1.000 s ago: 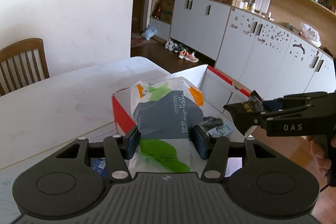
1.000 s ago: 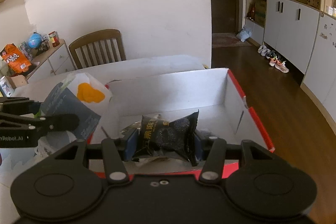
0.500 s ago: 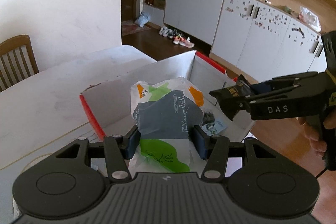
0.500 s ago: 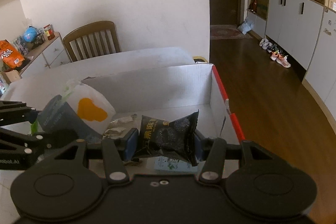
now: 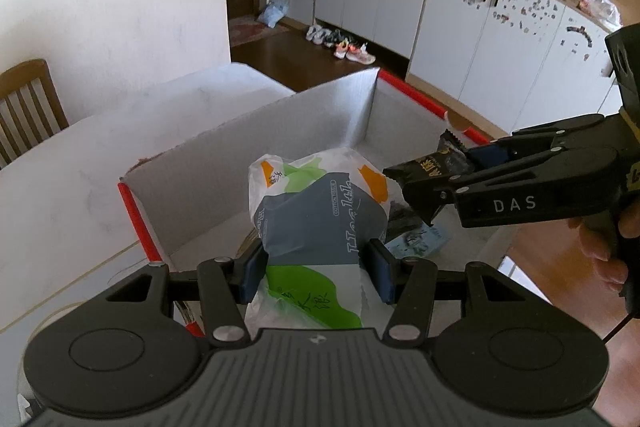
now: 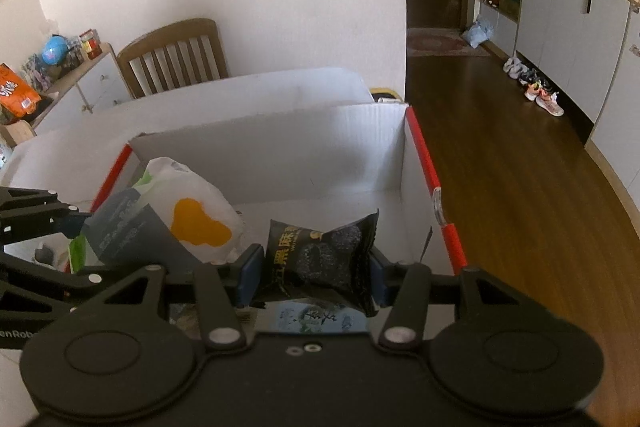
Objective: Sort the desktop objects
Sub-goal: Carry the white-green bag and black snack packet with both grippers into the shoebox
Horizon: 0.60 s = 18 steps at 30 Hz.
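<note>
Tissue pack (image 5: 316, 227) clamped in left tool (image 5: 316, 269), above box (image 5: 248, 147).

A white, green and grey tissue pack (image 5: 316, 227) stood mid-frame over the white red-edged box (image 5: 256, 143); a black snack packet (image 6: 320, 255) hung centre, tilted.

Light blue packet (image 6: 310, 319) in the box lies mostly hidden behind right tongs (image 6: 316, 273)

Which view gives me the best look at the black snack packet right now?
The right wrist view: the black snack packet faces the camera, gripped between the right gripper's fingers over the white box. The left wrist view shows it only edge-on, partly hidden by the fingers.
</note>
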{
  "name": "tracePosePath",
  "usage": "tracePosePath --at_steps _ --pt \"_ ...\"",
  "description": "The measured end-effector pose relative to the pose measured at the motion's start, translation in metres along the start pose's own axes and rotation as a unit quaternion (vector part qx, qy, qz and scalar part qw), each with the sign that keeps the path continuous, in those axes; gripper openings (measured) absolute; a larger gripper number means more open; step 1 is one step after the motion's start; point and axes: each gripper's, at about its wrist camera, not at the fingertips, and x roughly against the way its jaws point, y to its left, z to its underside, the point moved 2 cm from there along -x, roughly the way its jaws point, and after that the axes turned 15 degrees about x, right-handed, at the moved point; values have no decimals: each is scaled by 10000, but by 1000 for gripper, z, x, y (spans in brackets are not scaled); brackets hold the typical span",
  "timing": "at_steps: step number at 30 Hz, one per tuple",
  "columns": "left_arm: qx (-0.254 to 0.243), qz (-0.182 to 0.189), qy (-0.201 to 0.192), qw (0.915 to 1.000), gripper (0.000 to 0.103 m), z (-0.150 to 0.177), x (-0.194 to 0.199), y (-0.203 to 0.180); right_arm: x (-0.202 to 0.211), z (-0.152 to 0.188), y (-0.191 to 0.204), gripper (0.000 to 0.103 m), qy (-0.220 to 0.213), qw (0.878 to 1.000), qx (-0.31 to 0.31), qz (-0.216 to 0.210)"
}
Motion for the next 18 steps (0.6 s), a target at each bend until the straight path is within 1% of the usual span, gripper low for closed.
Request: tracePosePath --at_steps 11,18 --pt "-82 -221 279 9993 53 -10 -27 6 -32 -4 -3 52 393 9991 134 -57" --pt "23 -264 526 9983 53 -18 -39 16 -44 -7 -3 52 603 9980 166 -110"
